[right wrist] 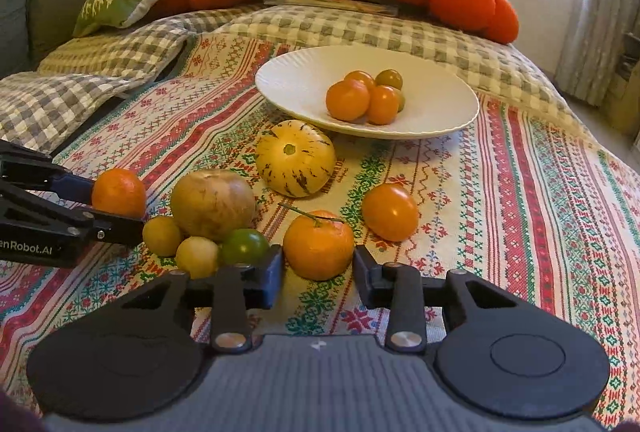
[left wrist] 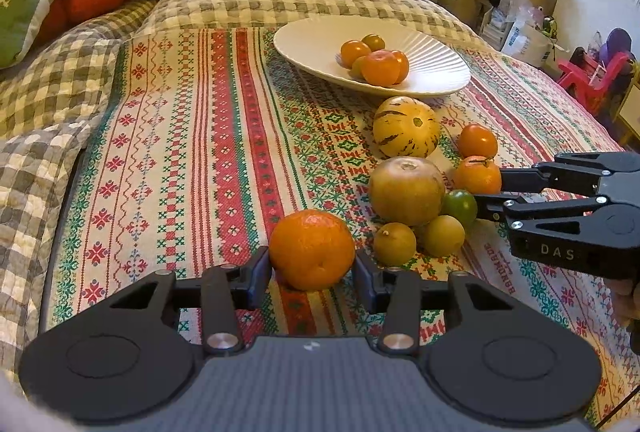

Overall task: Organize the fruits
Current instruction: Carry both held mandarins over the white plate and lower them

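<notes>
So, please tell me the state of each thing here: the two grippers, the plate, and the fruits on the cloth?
left gripper: open around an orange, which rests on the cloth.
right gripper: open around a stemmed mandarin, not lifted.
plate: holds several small orange and greenish fruits.
striped melon: on the cloth, outside the plate.
green tomato: on the cloth, beside the brownish round fruit.
</notes>
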{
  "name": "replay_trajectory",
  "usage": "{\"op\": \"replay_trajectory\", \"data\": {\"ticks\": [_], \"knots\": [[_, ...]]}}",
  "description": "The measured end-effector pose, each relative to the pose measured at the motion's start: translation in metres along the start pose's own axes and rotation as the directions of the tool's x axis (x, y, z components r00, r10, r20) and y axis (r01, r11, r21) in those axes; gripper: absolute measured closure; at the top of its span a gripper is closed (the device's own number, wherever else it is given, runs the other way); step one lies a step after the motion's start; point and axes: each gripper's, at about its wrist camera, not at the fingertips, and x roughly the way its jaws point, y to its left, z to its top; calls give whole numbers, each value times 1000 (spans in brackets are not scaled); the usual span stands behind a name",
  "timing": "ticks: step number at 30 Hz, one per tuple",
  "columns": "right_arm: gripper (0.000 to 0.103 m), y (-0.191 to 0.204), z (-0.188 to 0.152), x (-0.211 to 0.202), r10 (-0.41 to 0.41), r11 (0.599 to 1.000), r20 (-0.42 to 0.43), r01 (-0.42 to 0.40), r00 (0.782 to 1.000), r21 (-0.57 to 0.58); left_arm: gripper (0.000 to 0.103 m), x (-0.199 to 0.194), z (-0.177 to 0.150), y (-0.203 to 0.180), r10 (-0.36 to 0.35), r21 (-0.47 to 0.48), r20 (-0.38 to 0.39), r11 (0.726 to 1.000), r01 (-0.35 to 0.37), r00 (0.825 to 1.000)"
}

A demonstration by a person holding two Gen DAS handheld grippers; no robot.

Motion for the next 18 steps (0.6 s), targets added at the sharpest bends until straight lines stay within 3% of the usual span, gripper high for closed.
{"op": "replay_trajectory", "data": {"ticks": [18], "knots": [[70,-10,10,-15,17,997,32,-20,999,80,76,-9,10,5,-63,-102,16,993,64,998]]}}
